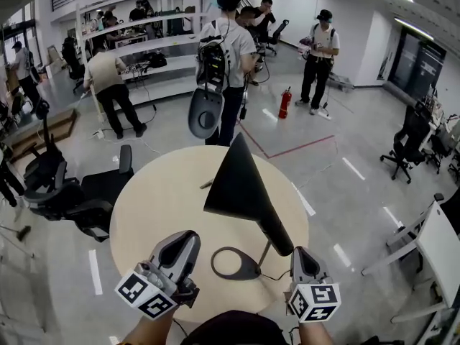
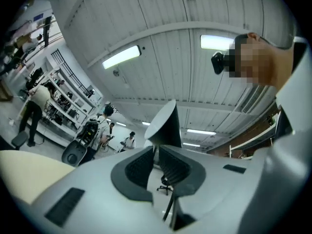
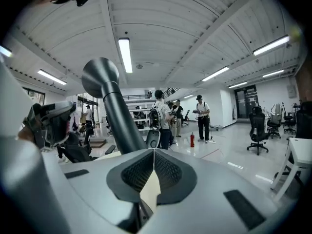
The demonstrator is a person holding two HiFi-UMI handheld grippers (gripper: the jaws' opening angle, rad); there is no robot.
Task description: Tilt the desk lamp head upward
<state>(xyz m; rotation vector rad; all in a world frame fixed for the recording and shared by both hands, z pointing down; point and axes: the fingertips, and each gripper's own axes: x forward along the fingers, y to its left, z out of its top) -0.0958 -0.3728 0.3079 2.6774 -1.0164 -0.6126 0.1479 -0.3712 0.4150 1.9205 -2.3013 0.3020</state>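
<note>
A black desk lamp stands on the round beige table (image 1: 158,200). Its cone head (image 1: 241,185) points its wide mouth down and left, and a thick neck runs down to a thin stem (image 1: 264,254) and a ring base (image 1: 251,270). My left gripper (image 1: 188,236) sits left of the base near the table's front edge; its jaws stand a narrow gap apart with nothing between them. The cone (image 2: 165,126) shows beyond the left gripper (image 2: 156,155). My right gripper (image 1: 300,251) is just right of the stem, jaws shut and holding nothing. The neck (image 3: 114,116) rises left of the right gripper (image 3: 154,152).
Black office chairs (image 1: 72,192) stand left of the table. A person with a backpack (image 1: 223,63) stands beyond its far edge, with several other people further back. A red fire extinguisher (image 1: 285,103) is on the floor. A white table (image 1: 442,243) is at the right.
</note>
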